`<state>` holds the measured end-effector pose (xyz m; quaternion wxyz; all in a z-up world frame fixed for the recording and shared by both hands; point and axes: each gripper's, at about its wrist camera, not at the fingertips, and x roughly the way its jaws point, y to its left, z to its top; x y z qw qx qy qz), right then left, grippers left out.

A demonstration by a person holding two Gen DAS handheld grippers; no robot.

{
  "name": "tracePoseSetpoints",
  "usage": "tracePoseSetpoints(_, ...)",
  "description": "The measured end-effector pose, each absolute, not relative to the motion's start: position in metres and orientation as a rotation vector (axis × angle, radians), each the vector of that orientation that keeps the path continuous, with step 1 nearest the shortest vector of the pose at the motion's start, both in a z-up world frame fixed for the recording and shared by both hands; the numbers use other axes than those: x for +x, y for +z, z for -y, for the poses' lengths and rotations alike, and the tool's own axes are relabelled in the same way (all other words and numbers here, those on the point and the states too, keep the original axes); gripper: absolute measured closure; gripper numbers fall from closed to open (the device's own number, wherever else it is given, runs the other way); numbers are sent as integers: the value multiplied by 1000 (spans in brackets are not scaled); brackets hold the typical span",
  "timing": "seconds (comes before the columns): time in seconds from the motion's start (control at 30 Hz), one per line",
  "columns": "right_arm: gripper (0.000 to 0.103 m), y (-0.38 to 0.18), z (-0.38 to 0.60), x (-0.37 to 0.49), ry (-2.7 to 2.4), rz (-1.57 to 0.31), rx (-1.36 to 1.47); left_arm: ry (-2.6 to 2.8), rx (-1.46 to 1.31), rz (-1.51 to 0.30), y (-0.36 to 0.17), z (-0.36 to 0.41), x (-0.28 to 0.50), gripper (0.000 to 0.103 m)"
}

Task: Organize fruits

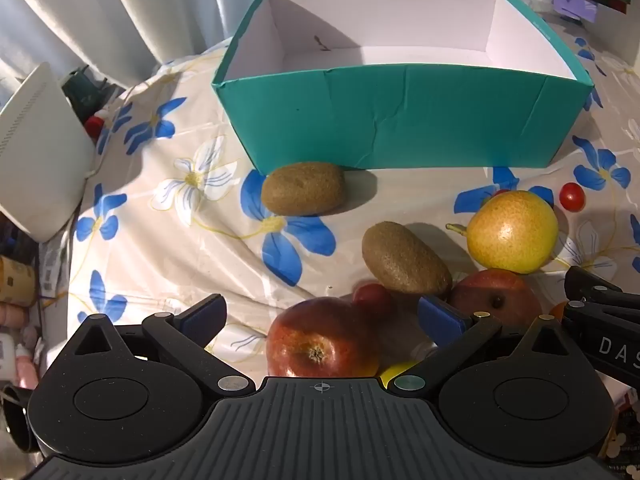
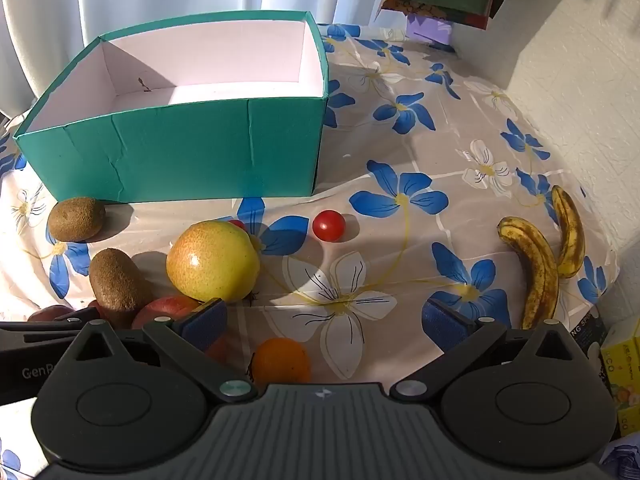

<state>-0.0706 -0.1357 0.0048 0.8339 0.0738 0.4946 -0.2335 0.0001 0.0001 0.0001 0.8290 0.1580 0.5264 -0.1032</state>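
Nothing is lying in the teal box point(image 1: 400, 120) yet, so the sorting looks to be just beginning. Both the left gripper point(image 1: 320, 316) and right gripper point(image 2: 324, 316) are hovering with fingers spread wide, holding nothing. The left is aiming at a red apple point(image 1: 320, 344); next it probably needs lowering around it. Scattered on the bench point(image 2: 400, 152) are lying two kiwis point(image 1: 304, 194), two apples, one pear point(image 2: 212, 266), two bananas point(image 2: 536, 272), an orange point(image 2: 282, 360) and at least three cherry tomatoes point(image 2: 329, 225).

Fruit partly hidden behind the grippers

In the left wrist view the near apple point(image 1: 320, 344) is cut off below by the gripper body, and a yellow fruit point(image 1: 396, 370) beside it, perhaps a lemon, barely shows; in the right wrist view the orange point(image 2: 282, 360) is half covered.
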Motion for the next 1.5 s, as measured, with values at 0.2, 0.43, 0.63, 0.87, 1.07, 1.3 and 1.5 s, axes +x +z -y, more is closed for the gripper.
tracePoseSetpoints(0.2,0,5,135,-70,-501,-1049,147,-217,334,-1116,0,0,0,0)
tracePoseSetpoints(0.43,0,5,136,-70,-502,-1050,146,-218,337,-1117,0,0,0,0)
tracePoseSetpoints(0.63,0,4,136,-70,-502,-1050,146,-218,337,-1118,0,0,0,0)
tracePoseSetpoints(0.87,0,5,136,-70,-502,-1049,146,-219,336,-1119,0,0,0,0)
tracePoseSetpoints(1.07,0,5,136,-71,-504,-1049,147,-219,336,-1119,0,0,0,0)
tracePoseSetpoints(1.3,0,5,136,-71,-501,-1047,146,-218,335,-1119,0,0,0,0)
tracePoseSetpoints(1.5,0,6,135,-71,-500,-1045,149,-218,335,-1119,0,0,0,0)
